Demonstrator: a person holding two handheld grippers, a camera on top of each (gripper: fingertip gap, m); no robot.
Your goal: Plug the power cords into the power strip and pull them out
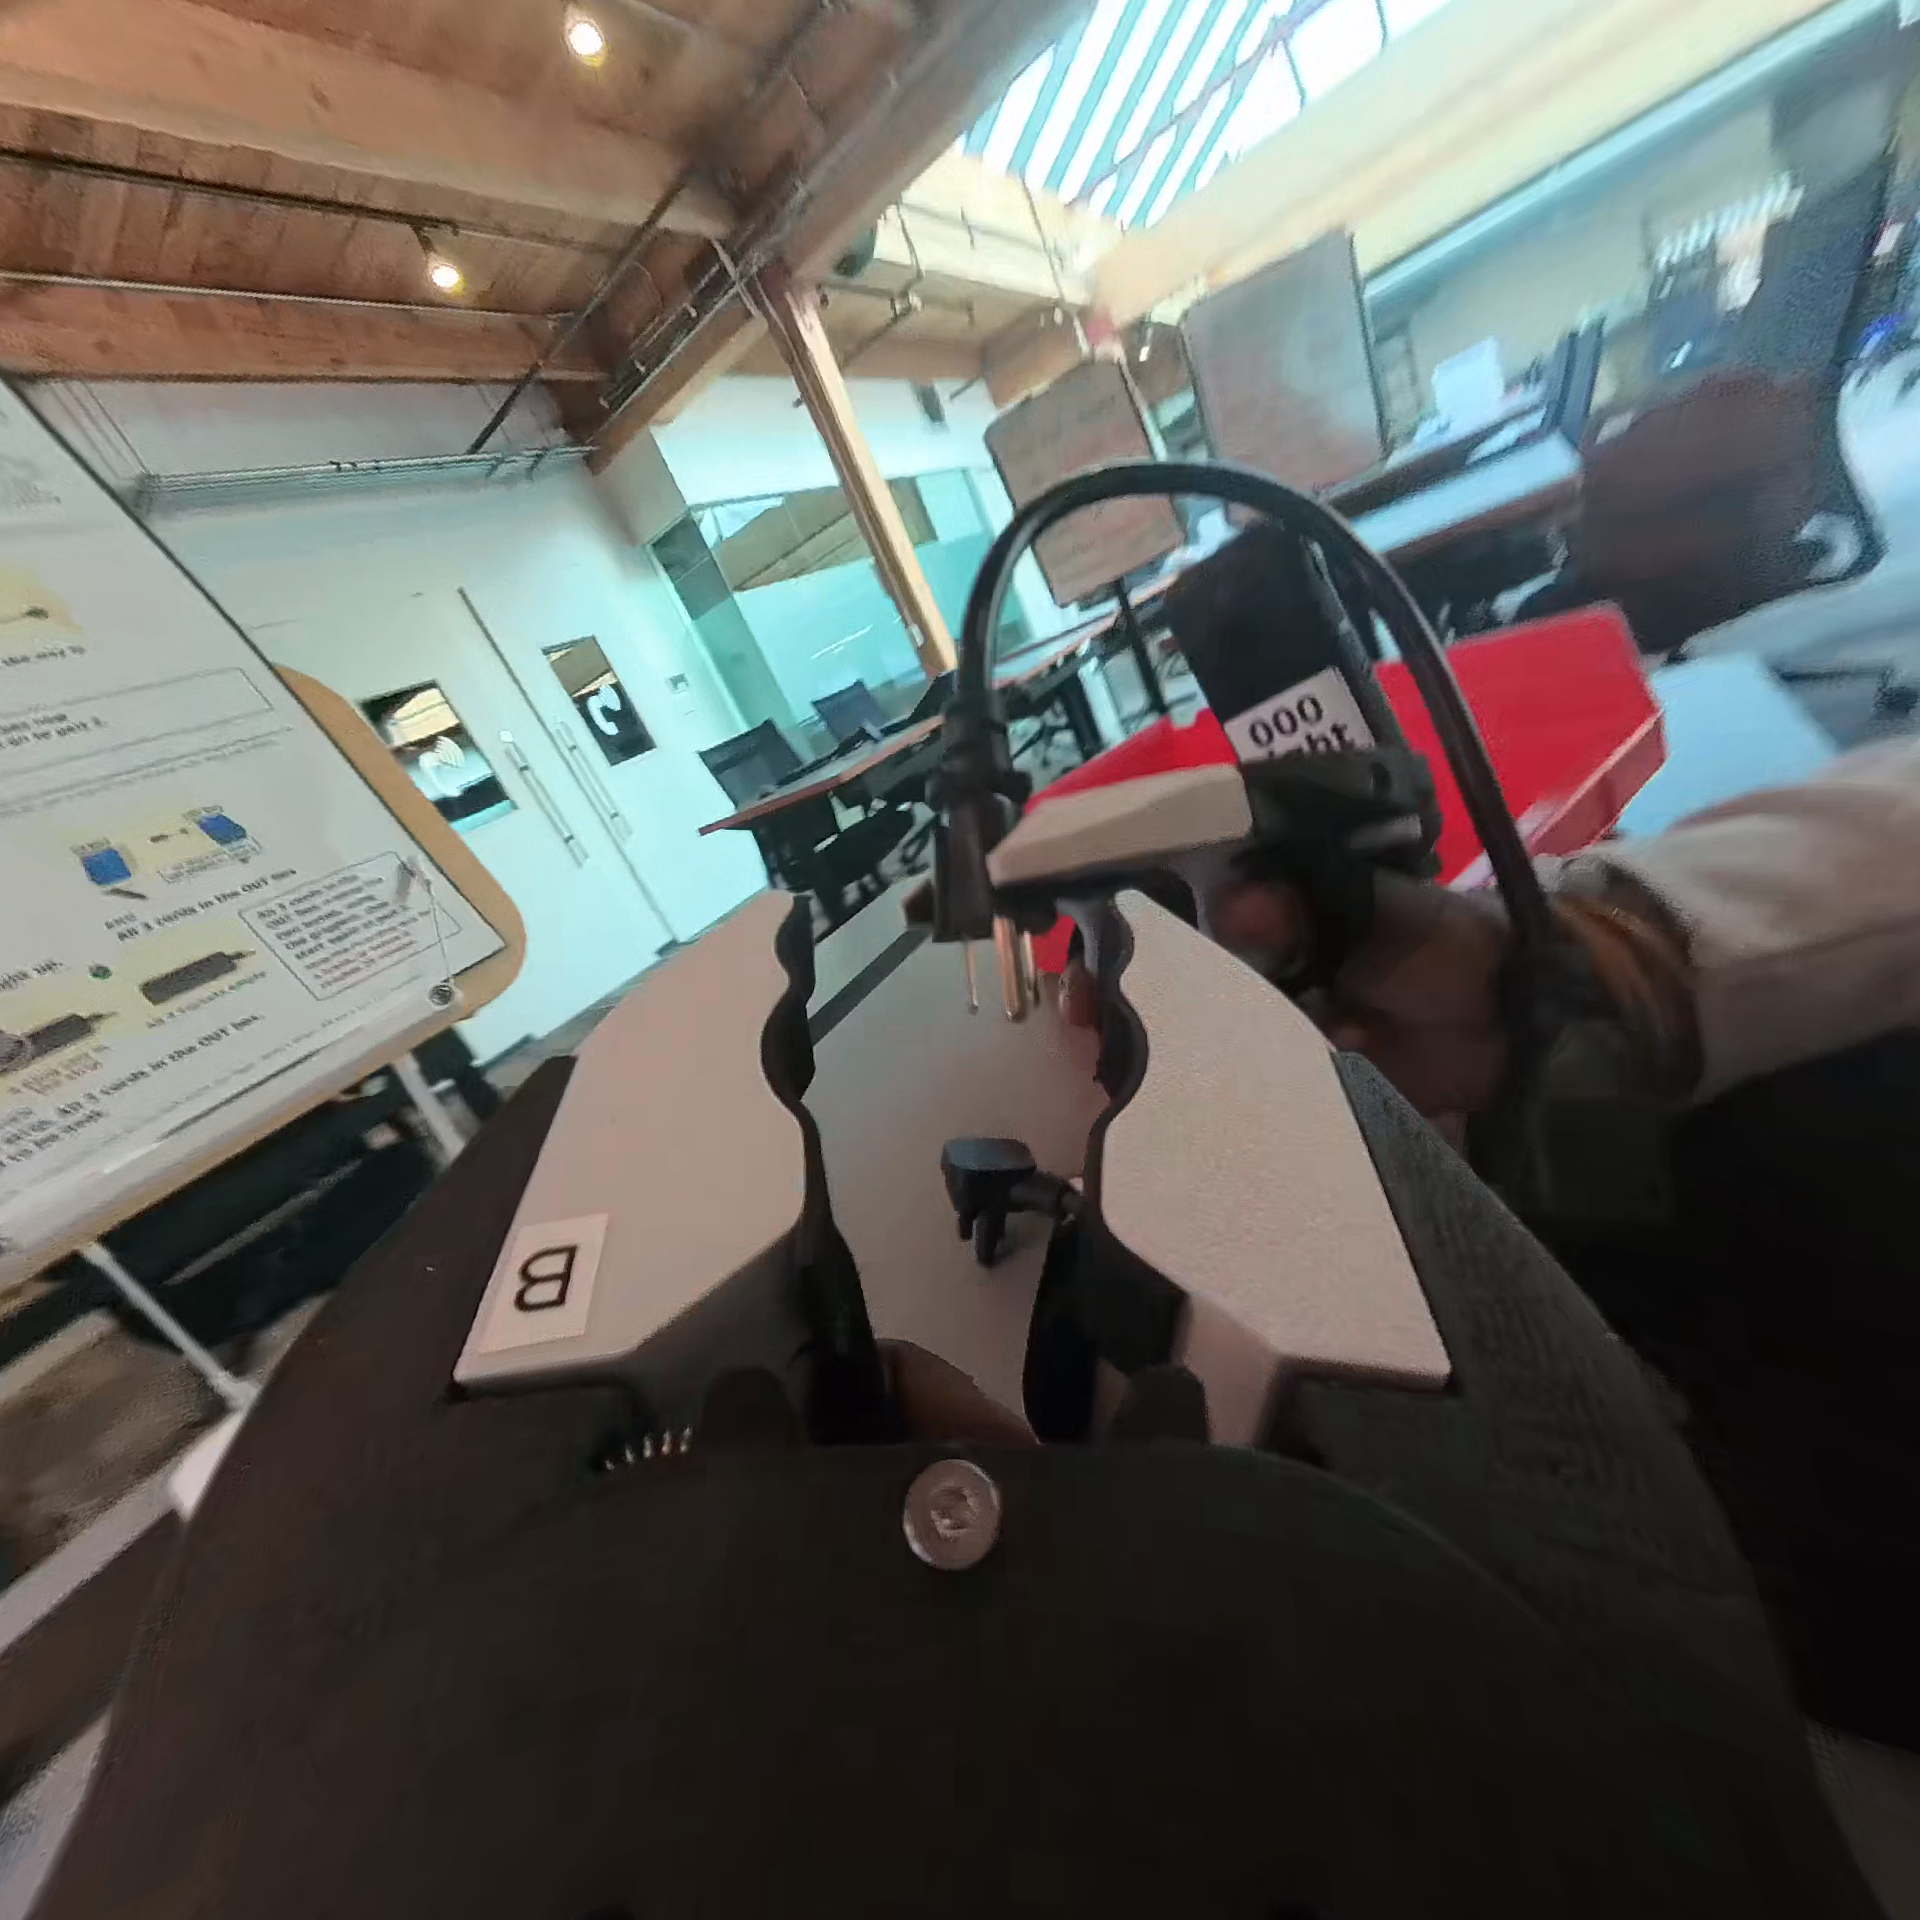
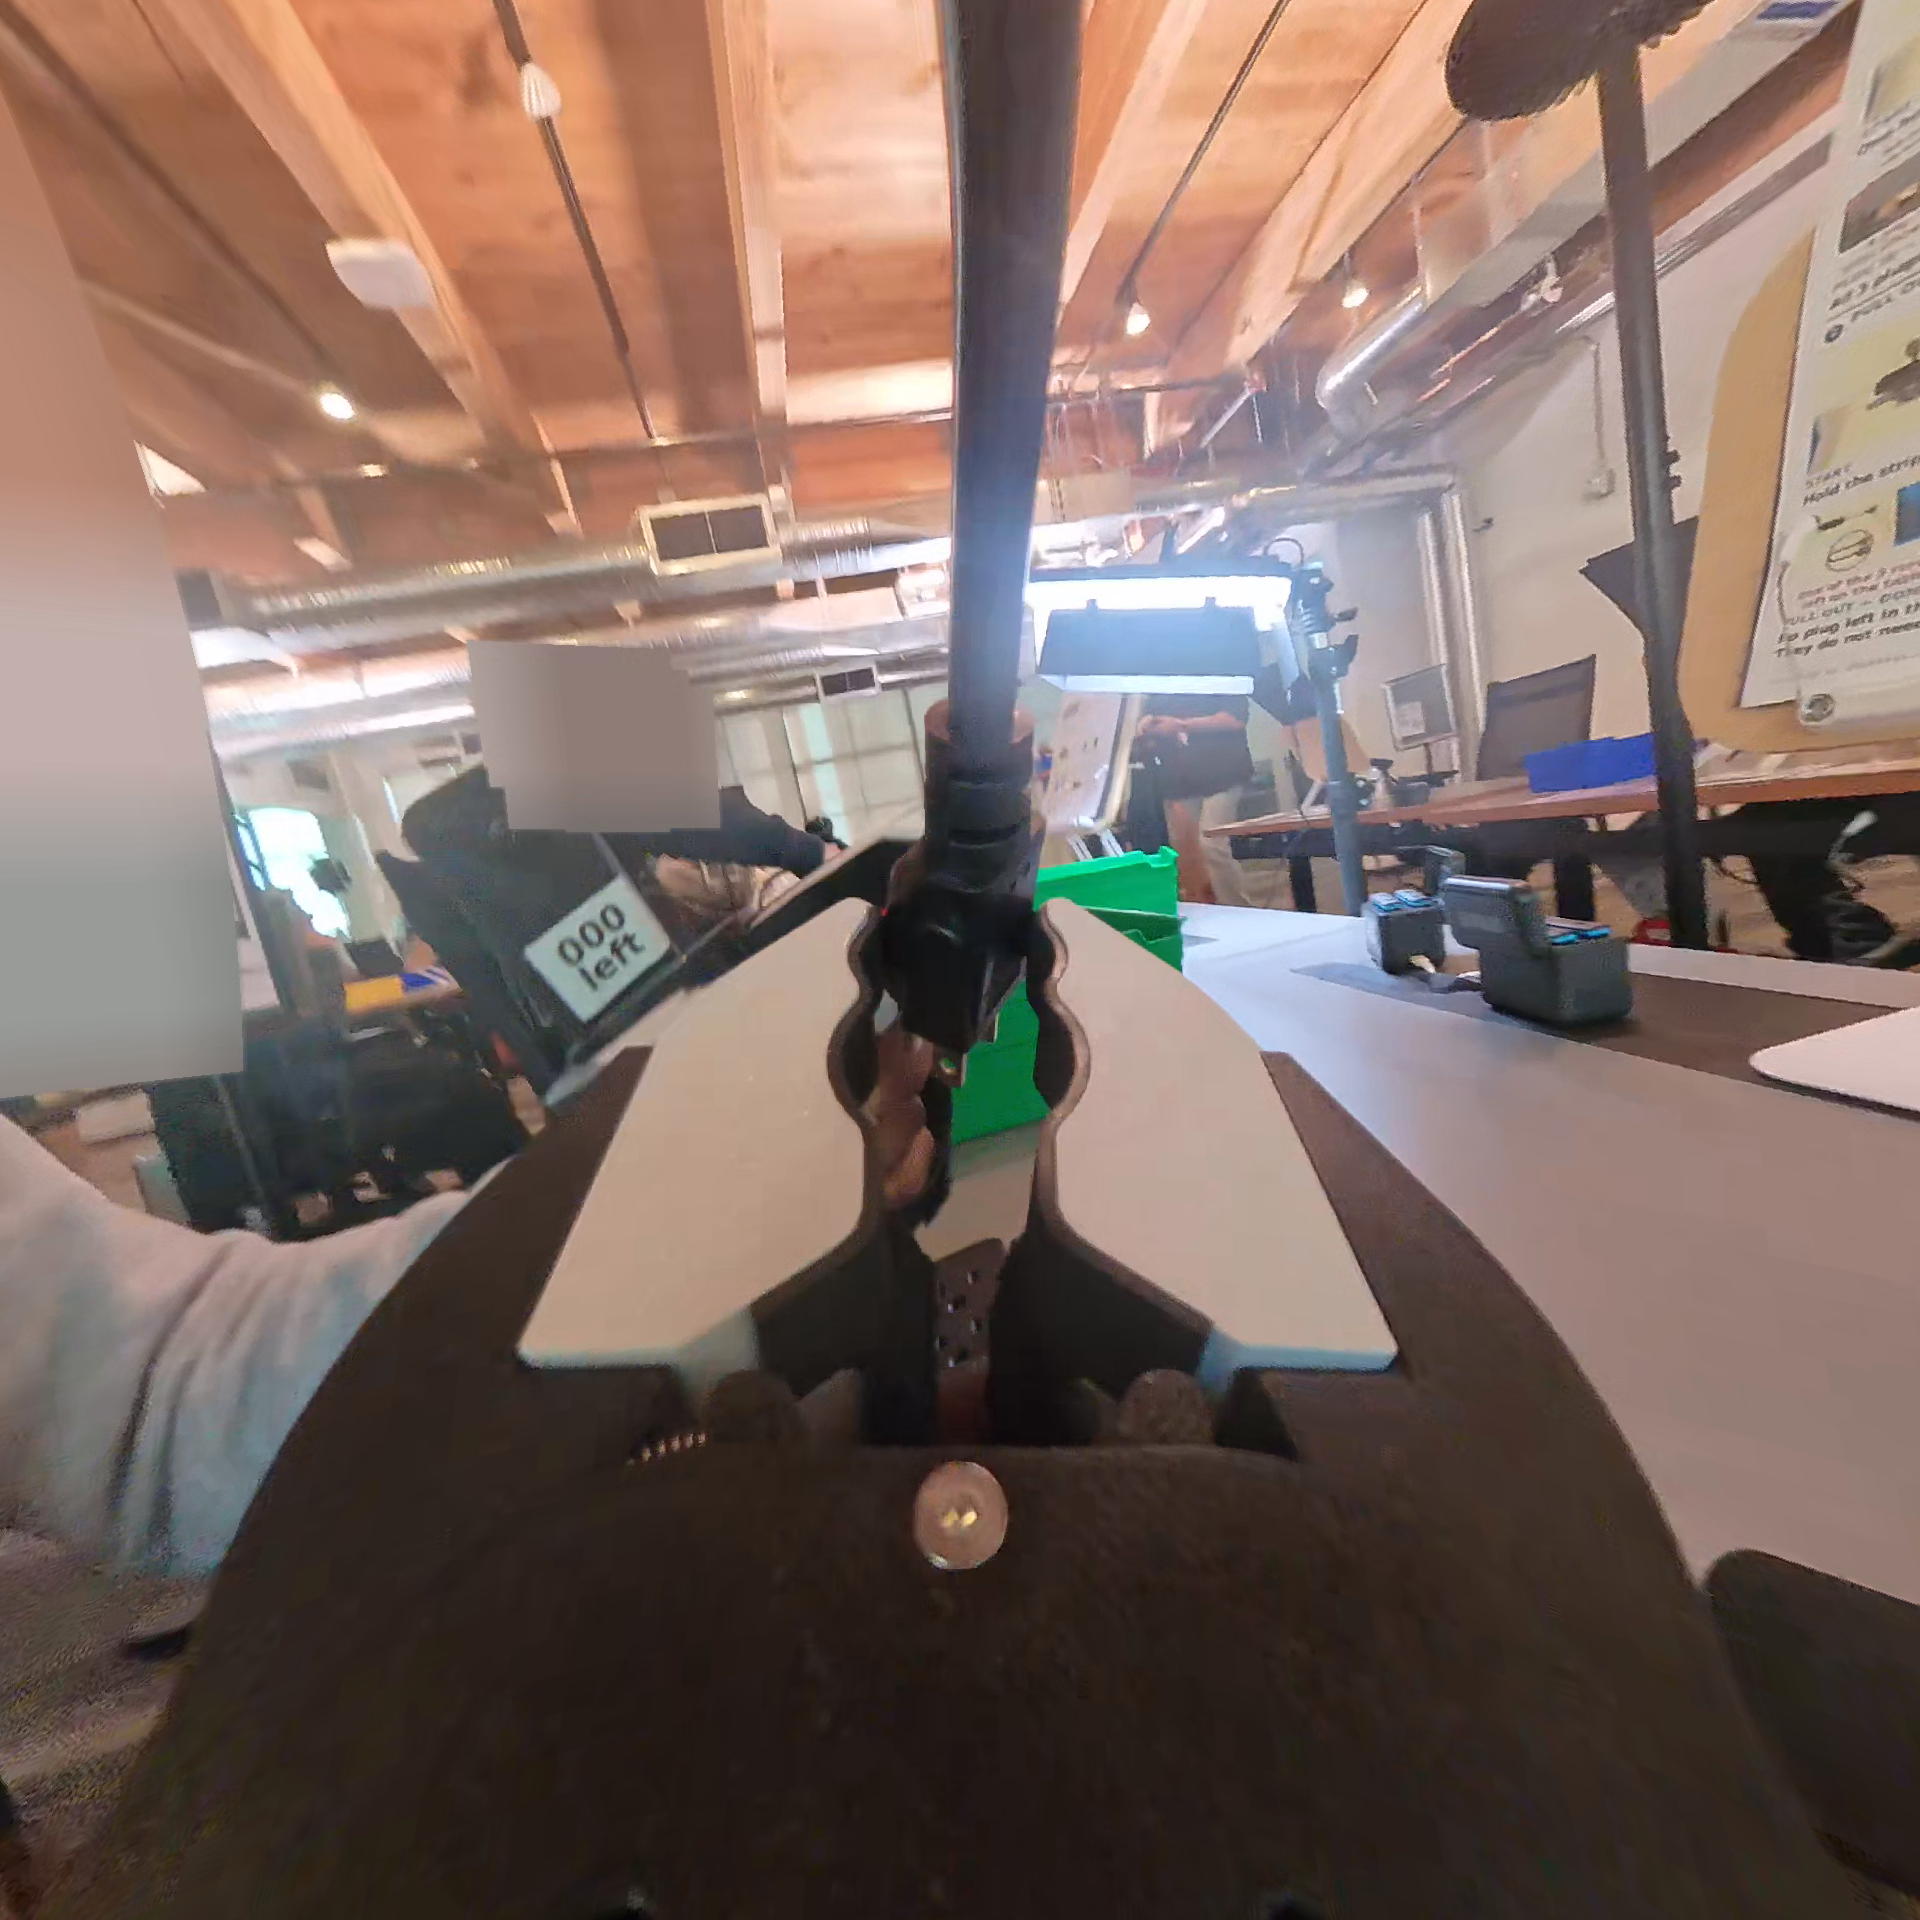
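Progress looks partial: the right tongs (image 2: 956, 987) are clamped on the black plug (image 2: 951, 977) of a power cord (image 2: 1003, 416), carried free in the air with its prongs bare, so this cord sits in no socket. Whether it has just come out or is about to go in cannot be told, since no power strip shows in either view.

Beyond the plug, the right wrist view shows a green bin (image 2: 1107, 914) on the grey worktop (image 2: 1507, 1195); it hides the prongs. The left wrist view shows them, pointing down from the plug (image 1: 971, 873), with the cord (image 1: 1195, 499) arching over the right tongs (image 1: 1013, 868) and a red bin (image 1: 1507, 707) behind. It also shows the left tongs (image 1: 951, 987) standing apart and empty, and below the held plug a second black plug (image 1: 987, 1174) lying loose on the worktop (image 1: 935, 1039).
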